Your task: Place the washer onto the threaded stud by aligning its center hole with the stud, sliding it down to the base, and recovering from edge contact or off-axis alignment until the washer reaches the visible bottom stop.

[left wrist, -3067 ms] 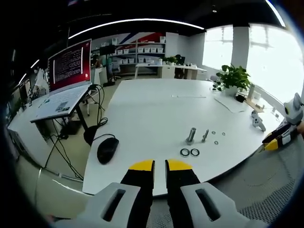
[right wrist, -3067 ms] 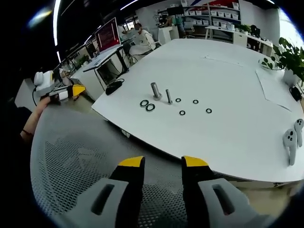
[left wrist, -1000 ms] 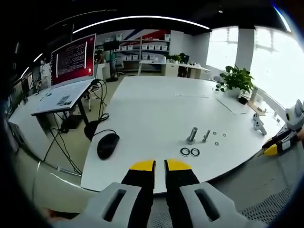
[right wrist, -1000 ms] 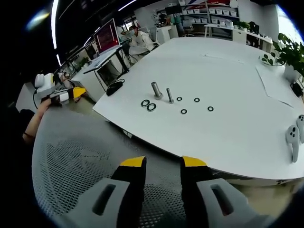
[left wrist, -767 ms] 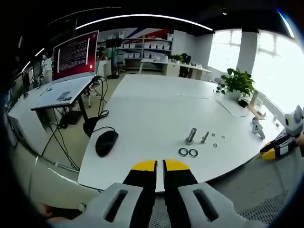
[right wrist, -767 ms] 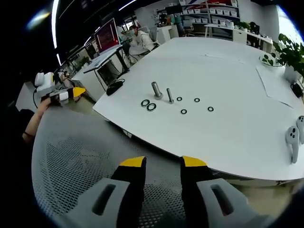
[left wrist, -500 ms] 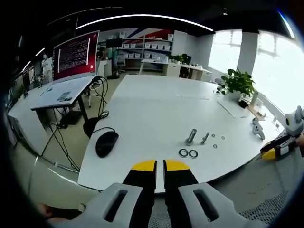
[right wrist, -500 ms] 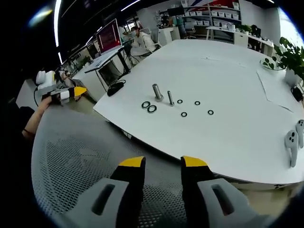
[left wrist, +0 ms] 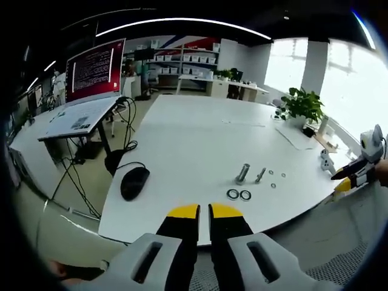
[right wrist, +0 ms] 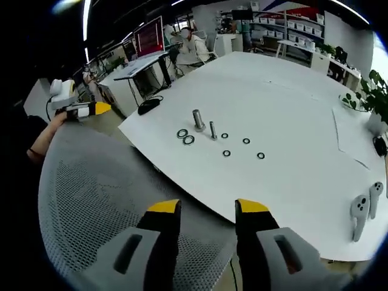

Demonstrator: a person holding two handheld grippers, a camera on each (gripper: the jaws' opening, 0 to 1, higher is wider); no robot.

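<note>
left claw (left wrist: 203,210): we see its jaws nearly together, holding nothing | right claw (right wrist: 207,207): jaws apart, empty, above a mesh chair back (right wrist: 103,194) | two large washers (left wrist: 239,194) lie flat on the white worktop (left wrist: 188,139), just beside the upright threaded stud (left wrist: 242,173) | thinner bolt (left wrist: 260,176) and small washers (right wrist: 242,148) near

The right hand-held gripper (right wrist: 207,213) has risen and tipped, its jaws spread slightly wider; seen beside the desk (left wrist: 194,145), it sits higher than before.
</note>
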